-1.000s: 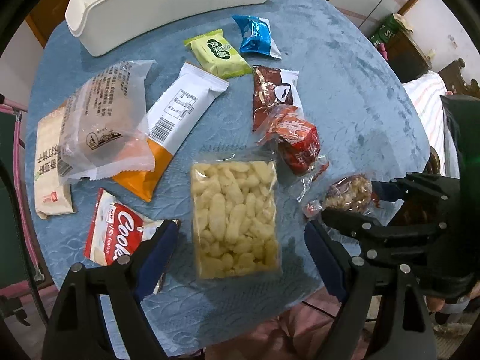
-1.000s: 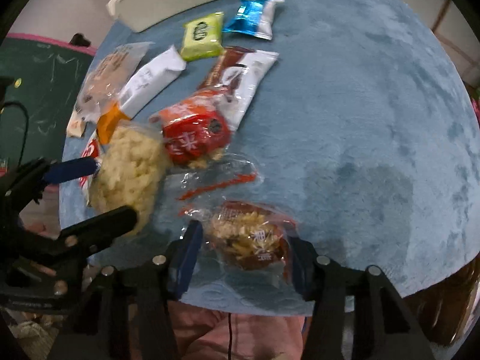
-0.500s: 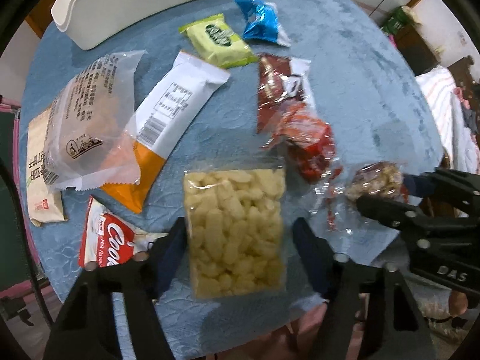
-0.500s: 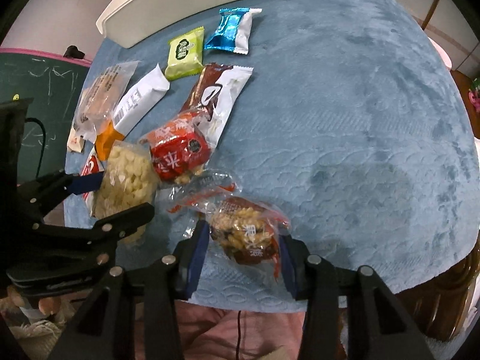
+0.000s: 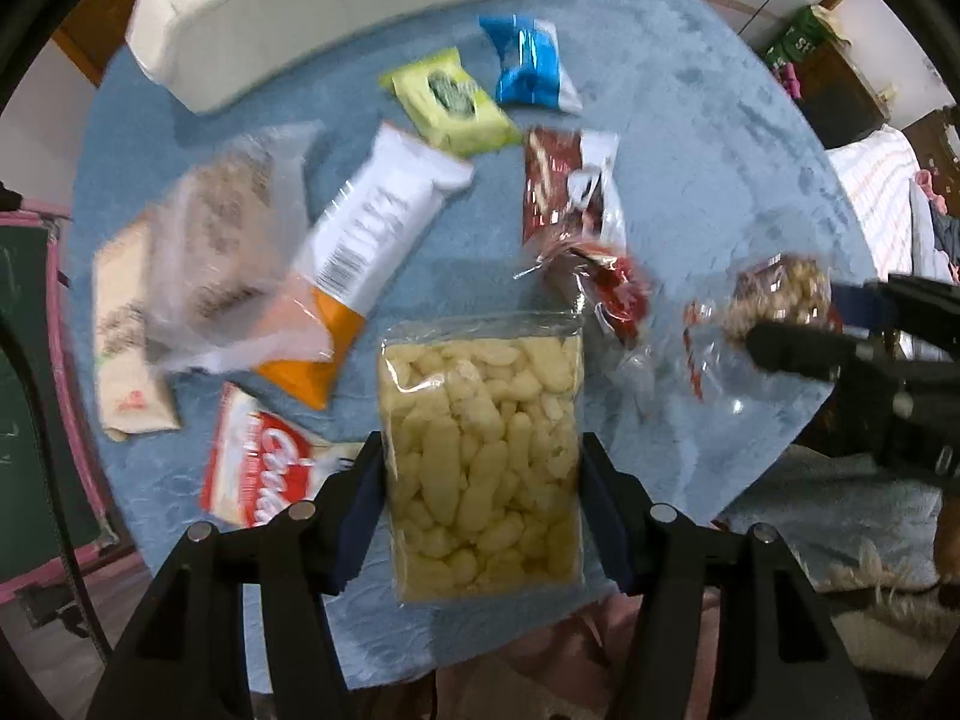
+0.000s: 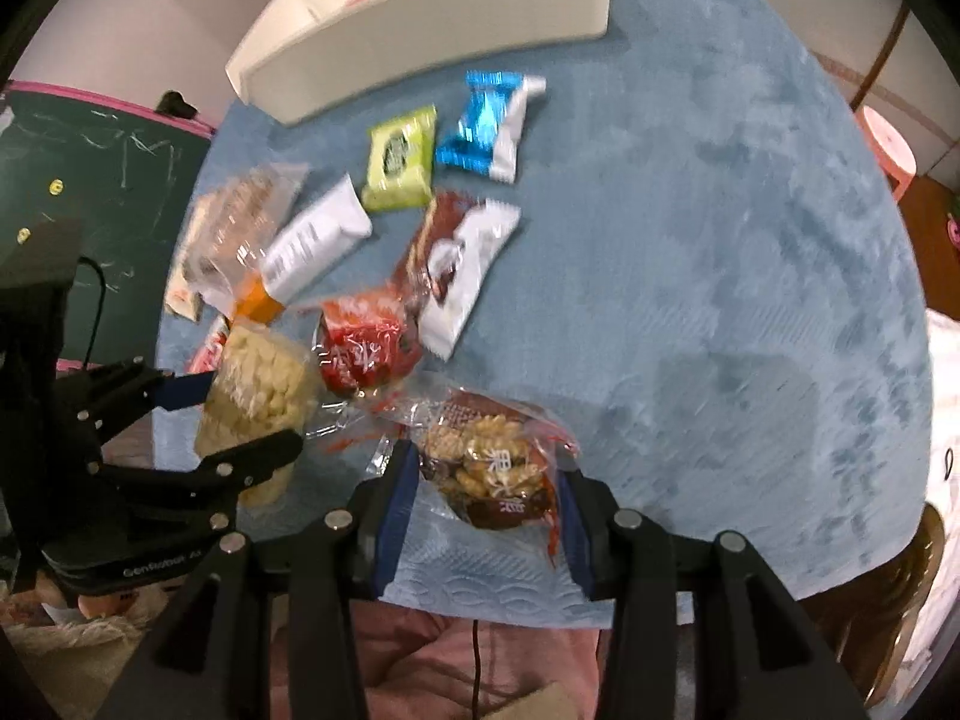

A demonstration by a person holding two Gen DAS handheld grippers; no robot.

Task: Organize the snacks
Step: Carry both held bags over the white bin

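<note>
Two packets are in grip at once. Between the blue pads of the left gripper [image 5: 483, 501] sits the clear bag of pale puffed sticks [image 5: 483, 450], both pads pressed against its long sides; the jaws have just been closing onto it. The right gripper [image 6: 486, 501] likewise pinches the clear packet of caramel-nut clusters [image 6: 489, 462], its pads tight on either flank, the jaws having just narrowed around it.

Just beyond the left fingertips, to their left, lies a red-and-white cookie packet [image 5: 258, 468], and past that an orange-and-white wrapper [image 5: 360, 246] under a clear bag. Ahead of the right fingertips sits a red sweets bag [image 6: 360, 348], then a brown-and-white wrapper [image 6: 462, 258]. Farther on are a green packet [image 6: 399, 159] and a blue one [image 6: 486, 126], and farthest of all the white tray [image 6: 420, 18] at the far edge of the blue tablecloth [image 6: 720, 240].

The step looks like the pick-up, both packets taken from the near edge. Next, I judge, each needs carrying forward over the loose snacks to the tray, held firmly enough that slippery film does not slide out.
</note>
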